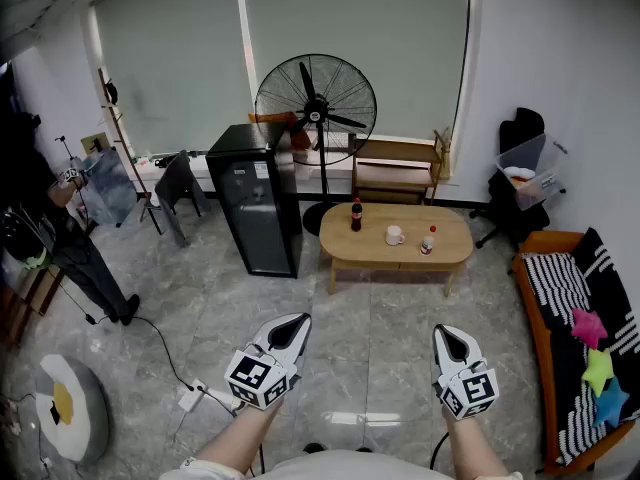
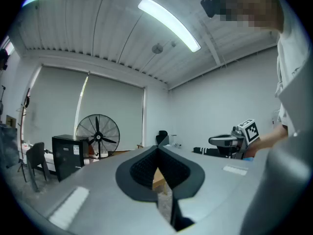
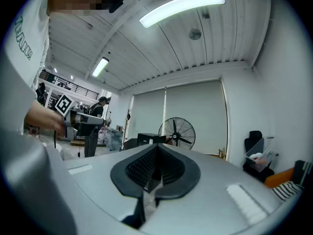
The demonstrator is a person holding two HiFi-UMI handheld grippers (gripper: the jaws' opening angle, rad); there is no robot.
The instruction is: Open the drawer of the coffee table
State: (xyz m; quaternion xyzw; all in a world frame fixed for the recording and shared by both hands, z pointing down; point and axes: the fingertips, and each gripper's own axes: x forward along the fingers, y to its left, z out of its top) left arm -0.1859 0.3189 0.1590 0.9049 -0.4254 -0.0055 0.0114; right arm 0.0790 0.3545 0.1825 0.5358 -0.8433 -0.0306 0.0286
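Two grippers sit low and level in the head view, left gripper point(image 1: 293, 323) and right gripper point(image 1: 449, 336) side by side over the floor point(image 1: 370, 338). They are well short of the coffee table point(image 1: 452, 240), which bears a bottle point(image 1: 356, 214) and a mug point(image 1: 395, 235); its drawer is too small to make out. Left gripper view: jaws clenched together, nothing between. Right gripper view: jaws likewise clenched, empty.

Lounge: sofa point(image 1: 556, 284), coffee table point(image 1: 375, 249), fan point(image 1: 315, 108)
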